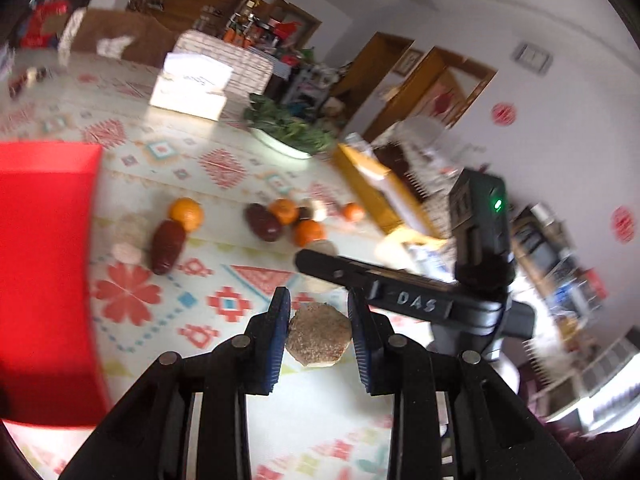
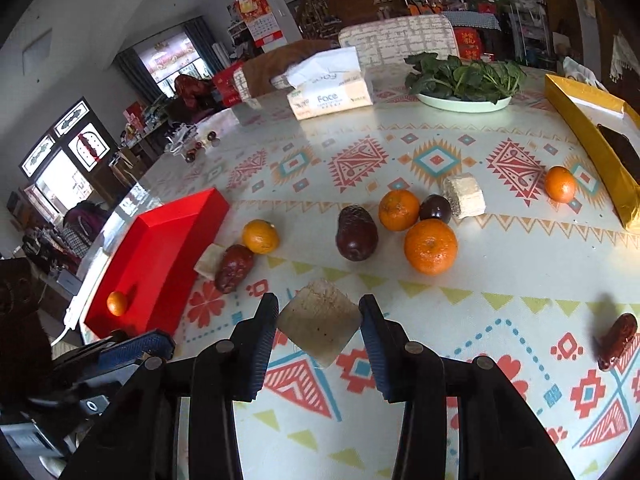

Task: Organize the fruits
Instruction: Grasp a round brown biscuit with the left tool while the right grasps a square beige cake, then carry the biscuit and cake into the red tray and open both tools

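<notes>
Both grippers are shut on one beige seeded snack block [image 2: 318, 322], also in the left wrist view [image 1: 320, 336], held just above the patterned table. My left gripper [image 1: 319, 312] grips it by two sides; my right gripper [image 2: 319, 312] grips it by opposite corners. The right gripper's body [image 1: 420, 300] crosses the left wrist view. A red tray [image 2: 160, 256] at the left holds one small orange [image 2: 117, 303]. Oranges [image 2: 430, 246] [image 2: 399, 209] [image 2: 260, 236] [image 2: 560, 184], dark red dates [image 2: 356, 233] [image 2: 233, 268] and a dark round fruit [image 2: 435, 208] lie mid-table.
Two more snack blocks [image 2: 464, 196] [image 2: 210, 261] lie among the fruit. A date [image 2: 618, 340] lies at the right. A gold box [image 2: 592, 136], a plate of greens [image 2: 464, 102] and a tissue box [image 2: 330, 98] stand at the back.
</notes>
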